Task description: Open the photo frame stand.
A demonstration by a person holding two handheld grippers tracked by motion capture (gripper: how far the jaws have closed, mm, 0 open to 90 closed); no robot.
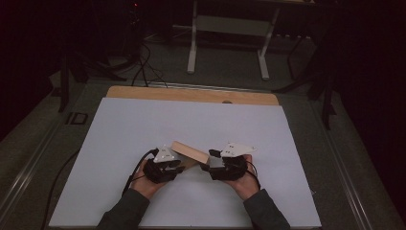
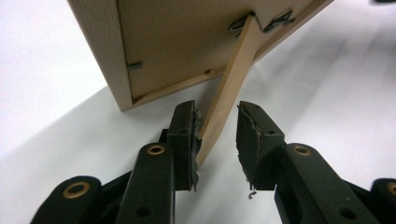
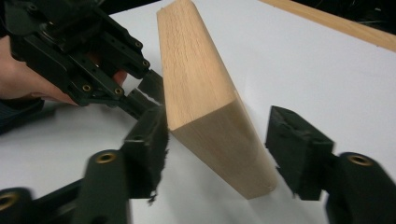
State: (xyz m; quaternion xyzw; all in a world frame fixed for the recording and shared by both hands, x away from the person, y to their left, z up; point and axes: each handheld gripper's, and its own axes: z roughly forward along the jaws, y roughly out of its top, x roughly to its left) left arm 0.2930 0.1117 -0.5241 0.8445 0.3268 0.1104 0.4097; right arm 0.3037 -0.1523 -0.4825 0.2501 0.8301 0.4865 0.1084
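1. A white sheet [image 1: 143,129] covers most of the table, and a strip of wooden tabletop [image 1: 191,94] shows along its far edge. Beyond that lie a dark floor, cables and the legs of a white stand [image 1: 227,43].
2. A person's two forearms in dark sleeves [image 1: 122,213] come in from the near edge, each hand holding a gripper close to the middle of the sheet.
3. A wooden picture frame [image 1: 190,152] stands tilted between the two grippers, low over the sheet. In the left gripper view its back panel [image 2: 187,42] faces the camera, with small metal clips and a hinge at the top.
4. The right gripper [image 3: 217,158] straddles the frame's corner. Its jaws are spread; the left pad sits just beside the frame's face, while the right pad stands clear of the wood with a gap showing, so it is released rather than clamped.
5. The left gripper [image 2: 217,140] reaches in behind the frame, its hand [image 1: 143,184] beneath it. Its jaws are parted.
6. A thin wooden easel leg [image 2: 229,88] swings out from the hinge on the back panel and slants down between the left gripper's jaws. Its lower end touches the left pad; the right pad stands apart from it.
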